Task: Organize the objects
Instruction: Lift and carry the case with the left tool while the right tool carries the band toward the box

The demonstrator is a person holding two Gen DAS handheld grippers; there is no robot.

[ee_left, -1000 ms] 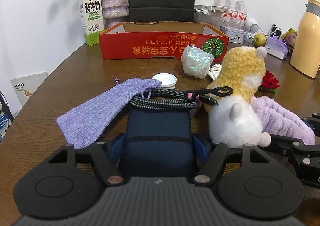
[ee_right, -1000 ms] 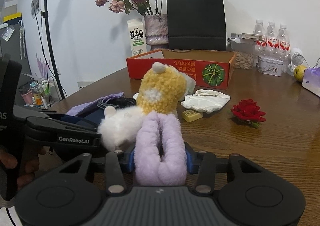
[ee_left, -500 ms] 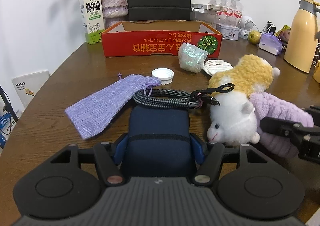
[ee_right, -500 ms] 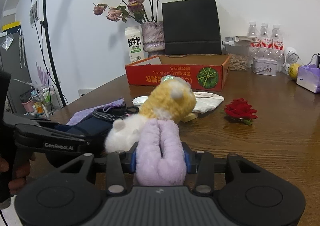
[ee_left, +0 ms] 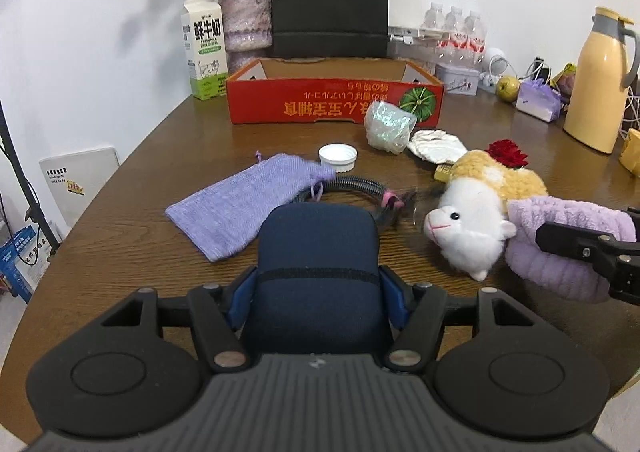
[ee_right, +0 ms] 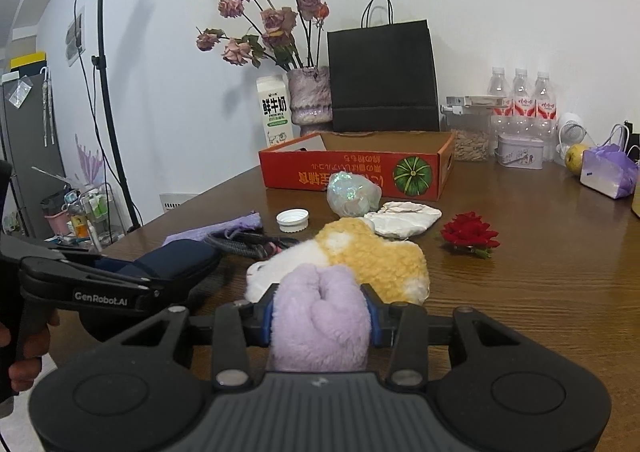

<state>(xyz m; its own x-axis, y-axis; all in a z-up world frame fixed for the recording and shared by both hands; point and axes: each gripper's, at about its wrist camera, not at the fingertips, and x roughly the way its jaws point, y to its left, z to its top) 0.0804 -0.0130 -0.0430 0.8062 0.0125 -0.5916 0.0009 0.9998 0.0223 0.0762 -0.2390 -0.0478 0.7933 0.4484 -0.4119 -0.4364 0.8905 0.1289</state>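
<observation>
My left gripper [ee_left: 318, 294] is shut on a dark blue padded case [ee_left: 318, 252], held above the near table; a grey braided cord [ee_left: 352, 188] trails from it. My right gripper [ee_right: 320, 316] is shut on the purple fleece part [ee_right: 320, 316] of a plush toy [ee_right: 372, 256] with a white head and yellow back, tilted over above the table. The plush also shows in the left wrist view [ee_left: 476, 220], right of the case. A red cardboard box [ee_left: 334, 96] stands open at the back.
A purple drawstring pouch [ee_left: 248, 204], white lid [ee_left: 337, 157], iridescent bag [ee_left: 387, 126], white cloth [ee_left: 436, 144] and red rose [ee_right: 470, 234] lie on the brown table [ee_right: 540, 292]. A milk carton [ee_left: 204, 52], flower vase [ee_left: 246, 22], black bag [ee_left: 330, 0], bottles and yellow thermos [ee_left: 600, 80] stand behind.
Both grippers have risen and drawn back from the table. The plush has tipped from upright to lying on its side, head toward the left. The cord has lifted with the case.
</observation>
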